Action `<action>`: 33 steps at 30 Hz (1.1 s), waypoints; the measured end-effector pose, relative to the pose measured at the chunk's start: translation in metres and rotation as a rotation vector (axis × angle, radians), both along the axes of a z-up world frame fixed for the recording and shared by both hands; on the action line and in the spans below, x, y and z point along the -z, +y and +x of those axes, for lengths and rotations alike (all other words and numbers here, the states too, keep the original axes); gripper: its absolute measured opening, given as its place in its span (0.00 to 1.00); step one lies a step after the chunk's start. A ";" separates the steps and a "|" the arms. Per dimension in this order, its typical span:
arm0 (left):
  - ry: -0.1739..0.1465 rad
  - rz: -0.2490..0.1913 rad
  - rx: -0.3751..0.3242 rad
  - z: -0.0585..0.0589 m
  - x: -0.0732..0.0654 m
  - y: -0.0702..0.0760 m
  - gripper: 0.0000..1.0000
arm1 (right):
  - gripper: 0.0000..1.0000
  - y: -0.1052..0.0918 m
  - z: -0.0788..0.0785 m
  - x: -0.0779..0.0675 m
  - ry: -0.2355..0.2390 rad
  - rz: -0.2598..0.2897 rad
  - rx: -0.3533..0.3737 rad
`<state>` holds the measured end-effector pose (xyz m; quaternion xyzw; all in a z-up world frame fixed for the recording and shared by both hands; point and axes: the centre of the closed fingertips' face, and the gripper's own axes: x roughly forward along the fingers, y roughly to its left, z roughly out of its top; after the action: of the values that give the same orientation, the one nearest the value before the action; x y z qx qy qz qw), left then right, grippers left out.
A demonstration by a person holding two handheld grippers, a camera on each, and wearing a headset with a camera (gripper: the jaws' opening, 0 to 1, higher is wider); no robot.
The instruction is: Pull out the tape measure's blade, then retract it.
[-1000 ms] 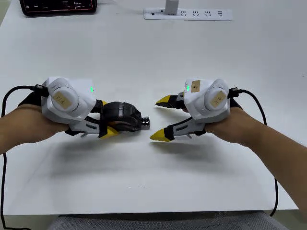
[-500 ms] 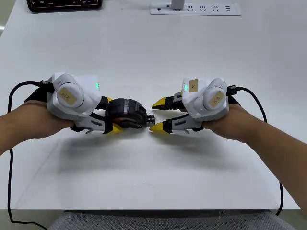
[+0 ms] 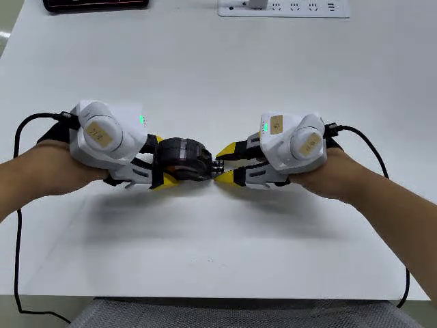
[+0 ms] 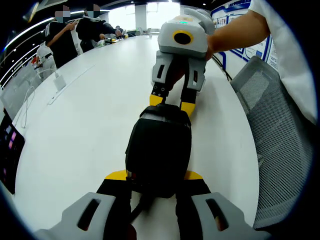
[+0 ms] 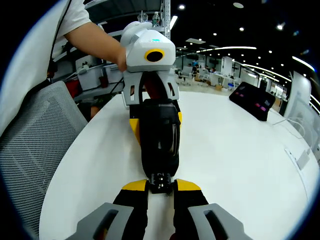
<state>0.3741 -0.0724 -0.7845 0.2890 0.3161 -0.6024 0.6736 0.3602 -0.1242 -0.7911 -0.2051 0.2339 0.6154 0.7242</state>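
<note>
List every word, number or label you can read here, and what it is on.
No text reads clearly.
Tan sticker on the left gripper: handwriting, blurred.
Top sticker and side sticker on the right gripper: handwriting, blurred.
On the tape measure: no legible print.
Dark device at the far edge: red marks, too small.

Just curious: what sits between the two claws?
A black tape measure: the left claw grips it, the right claw pinches its blade hook, seen in the head view.
</note>
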 end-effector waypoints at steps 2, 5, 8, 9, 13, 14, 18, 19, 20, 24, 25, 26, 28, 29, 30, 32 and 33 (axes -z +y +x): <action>0.000 0.000 0.000 0.000 0.000 0.000 0.29 | 0.15 0.001 0.000 0.000 0.005 0.007 0.004; 0.000 0.001 -0.001 0.000 0.000 0.000 0.29 | 0.13 0.002 0.001 0.000 -0.002 0.012 0.005; 0.000 0.002 -0.001 0.000 0.000 0.000 0.29 | 0.12 0.002 0.001 0.000 -0.001 0.015 0.003; 0.000 0.002 -0.001 0.000 0.000 0.000 0.29 | 0.12 0.002 0.001 0.000 -0.002 0.015 0.002; 0.000 0.002 -0.001 0.000 0.000 0.000 0.29 | 0.12 0.002 0.001 0.000 -0.004 0.021 0.005; 0.000 0.001 -0.001 0.000 0.000 0.000 0.29 | 0.12 0.002 0.002 0.000 -0.005 0.021 0.005; -0.002 0.001 0.000 0.000 0.001 0.000 0.29 | 0.12 0.002 0.001 0.000 -0.012 0.020 0.007; -0.003 0.001 0.001 0.000 0.001 0.000 0.29 | 0.12 0.002 0.001 0.000 -0.011 0.021 0.008; -0.002 0.000 0.001 0.000 0.001 0.000 0.29 | 0.12 0.002 0.001 0.000 -0.011 0.023 0.008; -0.002 0.001 0.005 0.000 0.001 0.000 0.29 | 0.11 0.002 0.001 0.000 -0.016 0.016 0.002; -0.003 0.002 0.008 0.000 0.001 0.000 0.29 | 0.11 0.002 0.001 0.000 -0.015 0.017 0.003; -0.004 0.002 0.009 0.000 0.001 0.000 0.29 | 0.11 0.002 0.001 0.000 -0.015 0.018 0.003; -0.003 -0.002 0.008 0.001 0.001 0.001 0.29 | 0.11 0.001 0.001 0.000 -0.014 0.020 0.004; -0.005 -0.002 0.007 0.001 0.001 0.001 0.29 | 0.11 0.001 0.001 0.000 -0.014 0.019 0.004; -0.004 -0.003 0.005 0.001 0.001 0.001 0.29 | 0.11 0.001 0.001 -0.001 -0.017 0.017 0.002; -0.001 -0.005 0.004 0.001 0.001 0.001 0.29 | 0.11 0.000 0.001 0.000 -0.023 0.014 0.002; 0.001 -0.006 0.004 0.001 0.001 0.001 0.29 | 0.11 -0.001 0.001 -0.001 -0.022 0.016 0.003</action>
<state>0.3748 -0.0718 -0.7856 0.2875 0.3137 -0.6049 0.6731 0.3611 -0.1249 -0.7902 -0.2055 0.2215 0.6138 0.7293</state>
